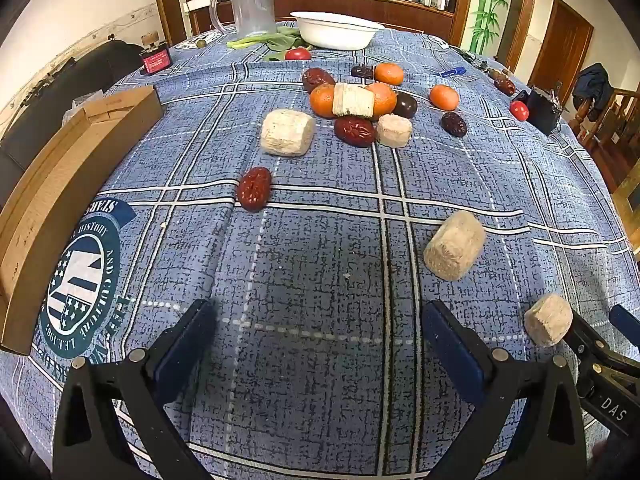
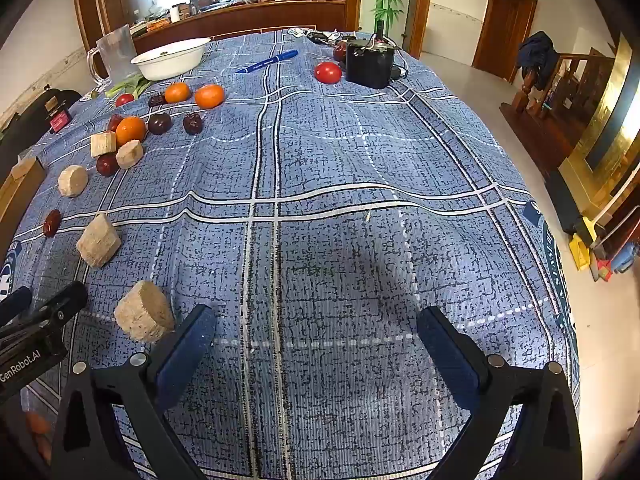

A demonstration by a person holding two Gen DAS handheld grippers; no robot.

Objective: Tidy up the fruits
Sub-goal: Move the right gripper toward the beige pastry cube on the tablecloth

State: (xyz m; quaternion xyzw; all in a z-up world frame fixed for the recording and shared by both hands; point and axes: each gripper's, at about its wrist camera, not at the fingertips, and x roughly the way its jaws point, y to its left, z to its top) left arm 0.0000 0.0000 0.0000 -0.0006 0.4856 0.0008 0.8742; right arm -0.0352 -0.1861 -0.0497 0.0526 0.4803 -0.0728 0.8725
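Both the left gripper [image 1: 316, 344] and the right gripper [image 2: 316, 344] hover with jaws wide apart and empty over the blue checked tablecloth [image 1: 320, 248]. The round orange mandarins [image 1: 323, 100], wrinkled red jujubes [image 1: 254, 189] and beige cylindrical blocks [image 1: 454, 245] lie scattered, probably waiting for sorting.

Fruit lies loose on the blue plaid tablecloth [image 1: 320, 240], all placed here relative to the white bowl [image 1: 335, 30].

- Small tomato [image 1: 298, 54]: red, round, just in front of the bowl, left side.
- Oranges: a touching pair [image 1: 322, 100], well in front of the bowl; a third [image 1: 389, 73] nearer it; a fourth [image 1: 444, 97] off to the right.
- Red dates: wrinkled, glossy. One [image 1: 355, 131] touches the orange pair's near side; one [image 1: 254, 189] lies alone, farthest from the bowl.
- Second tomato [image 1: 519, 110]: far right of the bowl.
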